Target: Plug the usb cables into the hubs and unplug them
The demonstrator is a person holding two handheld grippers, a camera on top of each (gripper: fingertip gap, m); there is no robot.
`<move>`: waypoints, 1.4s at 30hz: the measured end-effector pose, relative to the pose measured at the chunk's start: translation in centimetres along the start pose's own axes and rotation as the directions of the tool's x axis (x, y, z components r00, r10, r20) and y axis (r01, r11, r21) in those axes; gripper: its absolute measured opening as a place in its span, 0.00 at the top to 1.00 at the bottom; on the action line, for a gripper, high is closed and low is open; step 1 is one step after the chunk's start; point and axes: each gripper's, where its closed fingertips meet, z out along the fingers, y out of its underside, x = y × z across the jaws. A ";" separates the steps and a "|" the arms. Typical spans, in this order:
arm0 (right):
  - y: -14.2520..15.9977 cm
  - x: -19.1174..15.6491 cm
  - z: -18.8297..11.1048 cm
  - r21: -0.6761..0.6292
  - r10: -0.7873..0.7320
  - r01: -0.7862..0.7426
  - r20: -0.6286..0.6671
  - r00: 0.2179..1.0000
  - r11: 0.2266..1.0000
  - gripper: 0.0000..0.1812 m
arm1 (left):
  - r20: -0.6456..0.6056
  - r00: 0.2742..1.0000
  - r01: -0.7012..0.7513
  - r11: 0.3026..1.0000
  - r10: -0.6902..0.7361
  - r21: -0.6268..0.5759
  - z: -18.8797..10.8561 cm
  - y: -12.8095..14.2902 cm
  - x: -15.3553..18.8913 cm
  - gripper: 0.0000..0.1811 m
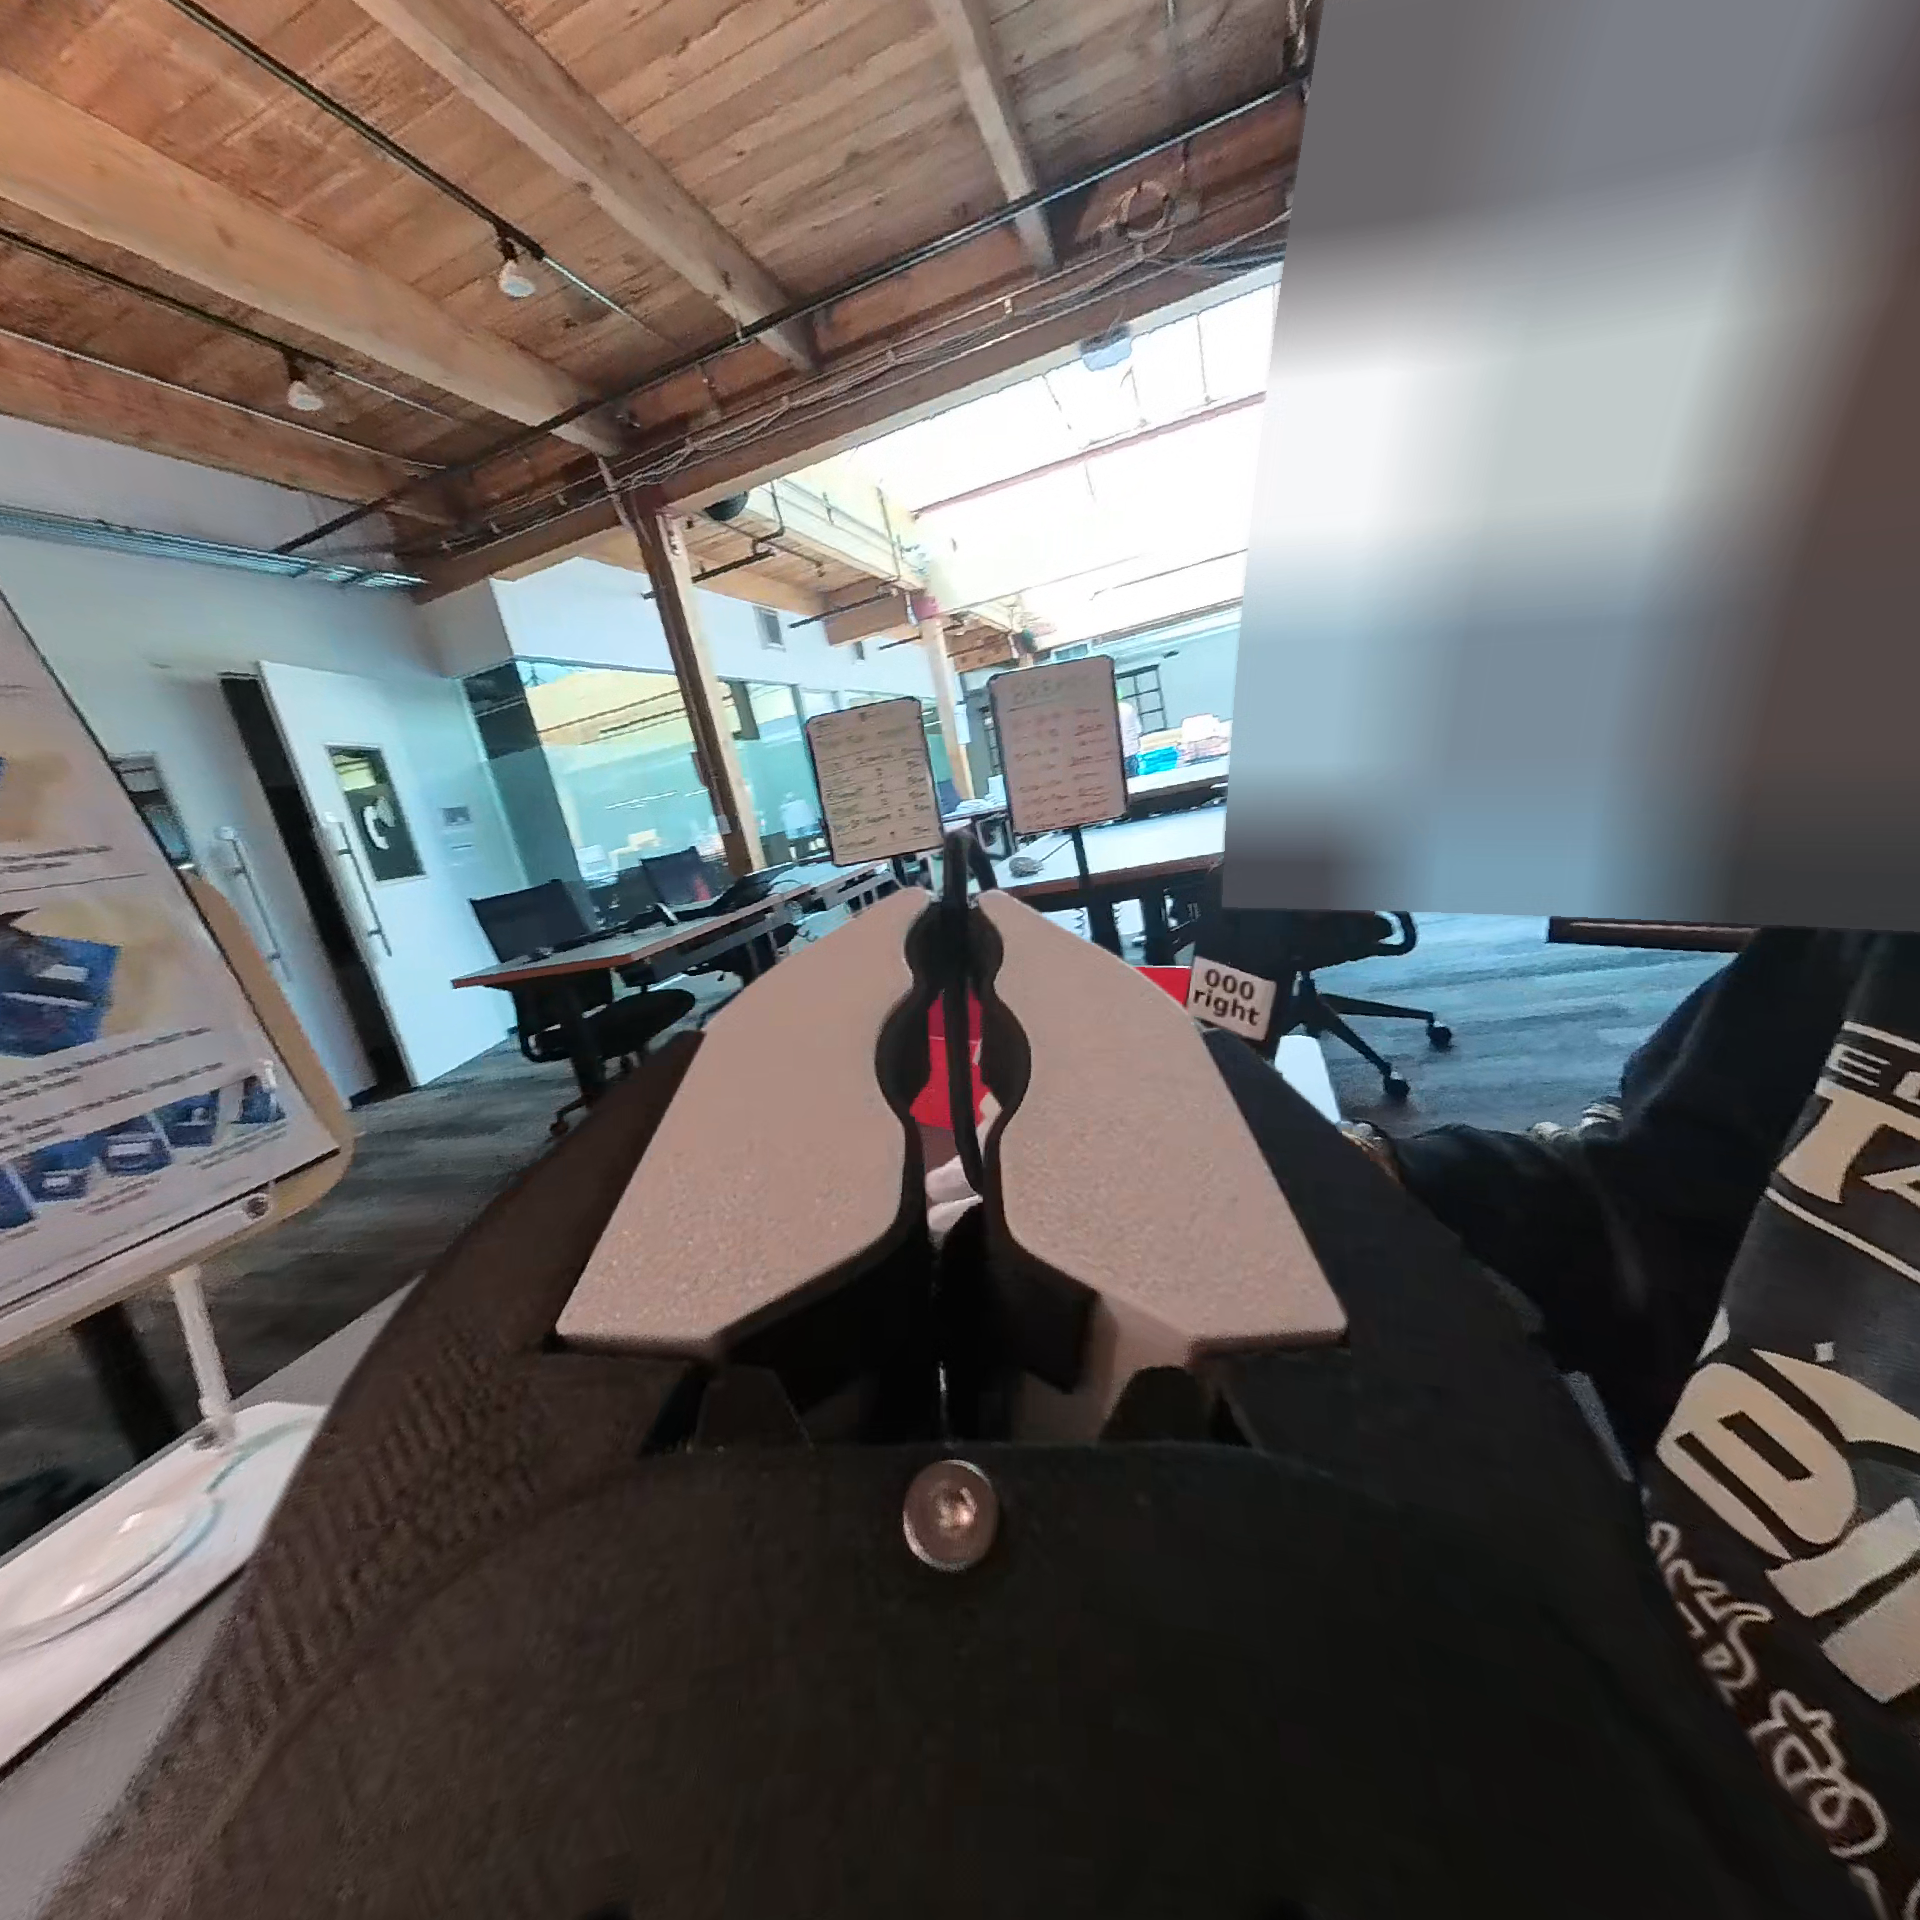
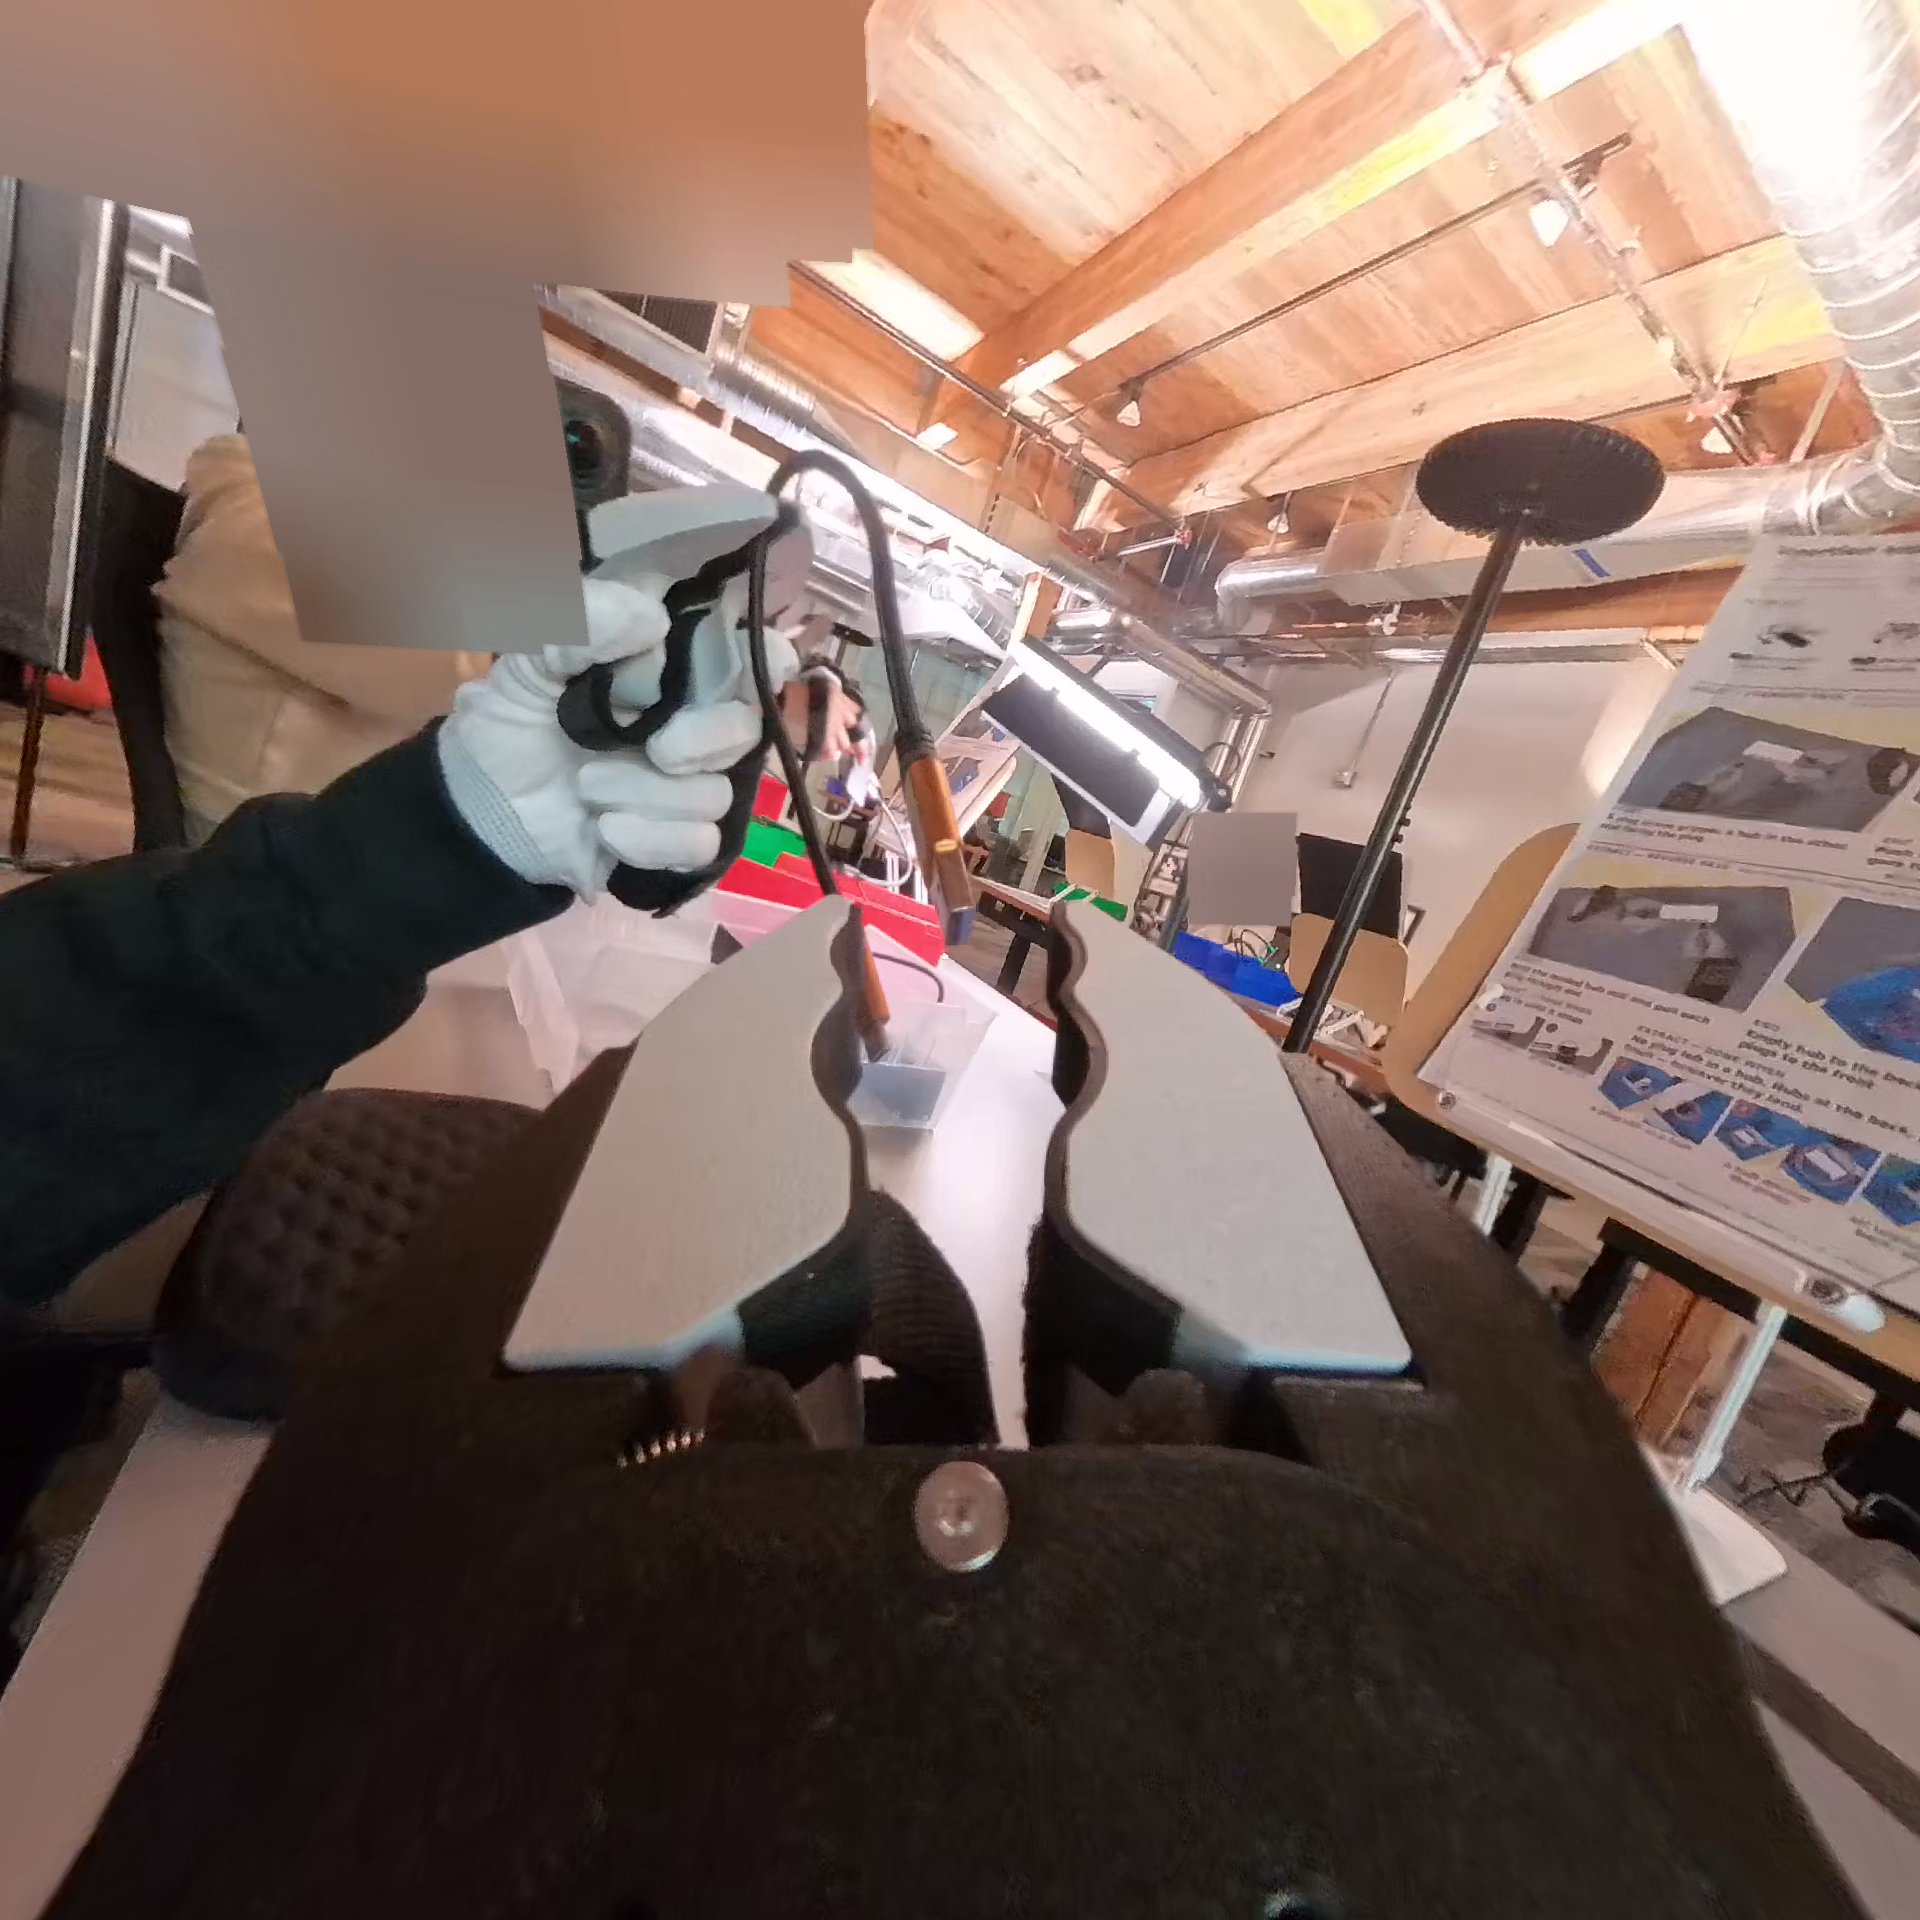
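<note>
The black usb cable loops from the left gripper, clamped on it; only the right wrist view shows both copper plugs dangling. They hang at twelve o'clock of the right gripper, whose fingers stand apart, above a clear bin on the white table.

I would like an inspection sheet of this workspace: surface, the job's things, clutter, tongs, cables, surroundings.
Surface: white tabletop, mostly hidden behind the tongs.
Job's things: thin black cable with two copper-coloured plugs; no hub clearly seen.
Clutter: small clear plastic bin on the table; red storage bins behind.
Tongs: left tongs shut on the cable, held high by a white-gloved hand; right tongs open, holding nothing.
Cables: the cable loops over the left tongs; both plugs hang free.
Surroundings: illustrated instruction board, wooden beam ceiling, black office chairs.
</note>
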 end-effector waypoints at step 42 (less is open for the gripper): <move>-2.2 -5.4 -0.6 -0.105 -0.873 0.887 0.158 0.461 0.449 0.97 | -0.207 0.921 0.330 0.943 -0.331 -0.039 4.7 8.4 6.5 0.88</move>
